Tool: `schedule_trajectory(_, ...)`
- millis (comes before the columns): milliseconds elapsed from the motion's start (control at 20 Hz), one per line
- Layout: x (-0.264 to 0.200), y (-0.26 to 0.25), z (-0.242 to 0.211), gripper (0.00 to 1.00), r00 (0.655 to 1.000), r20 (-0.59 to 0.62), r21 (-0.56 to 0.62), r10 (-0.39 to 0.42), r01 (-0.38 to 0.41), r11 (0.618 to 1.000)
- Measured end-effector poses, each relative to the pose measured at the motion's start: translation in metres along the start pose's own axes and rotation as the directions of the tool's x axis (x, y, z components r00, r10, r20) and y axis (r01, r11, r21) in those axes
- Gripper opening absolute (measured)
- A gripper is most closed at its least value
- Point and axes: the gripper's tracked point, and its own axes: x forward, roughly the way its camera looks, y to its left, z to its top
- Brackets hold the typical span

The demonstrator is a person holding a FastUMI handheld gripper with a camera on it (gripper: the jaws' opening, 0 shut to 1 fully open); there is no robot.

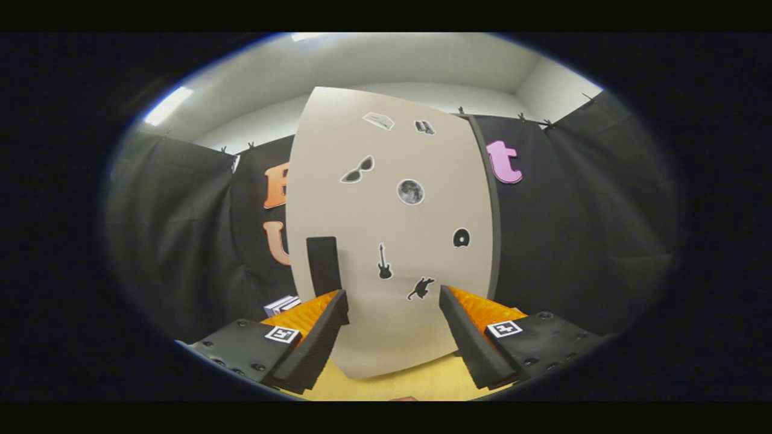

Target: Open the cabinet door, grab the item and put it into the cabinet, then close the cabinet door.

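A tall beige cabinet door (pixel 392 229) with several small stickers stands closed right ahead of my gripper (pixel 393 298). Its black upright handle (pixel 324 265) sits near the door's left edge, just above my left finger (pixel 319 337). The gripper is open, with nothing between the fingers, and the door's lower half fills the gap between them. A small boxed item (pixel 281 304) with a white and dark face peeks out behind the left finger, to the left of the cabinet.
The cabinet rests on a light wooden tabletop (pixel 422 383) that runs under the fingers. Black cloth walls (pixel 579 229) surround the cabinet on both sides. The dark side edge of the cabinet (pixel 496 229) shows to the right of the door.
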Motion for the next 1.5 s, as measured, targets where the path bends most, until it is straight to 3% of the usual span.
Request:
schedule_trajectory(300, 0.032, 0.023, -0.015, 0.98, 0.999, -0.033, -0.011, 0.042, -0.042, 0.999)
schedule_trajectory(1150, 0.124, 0.03, -0.025, 0.96, 0.998, -0.052, -0.075, -0.03, 0.026, 0.997)
schedule_trajectory(1500, 0.152, 0.031, -0.028, 0.95, 0.998, -0.042, -0.042, -0.056, 0.055, 0.998)
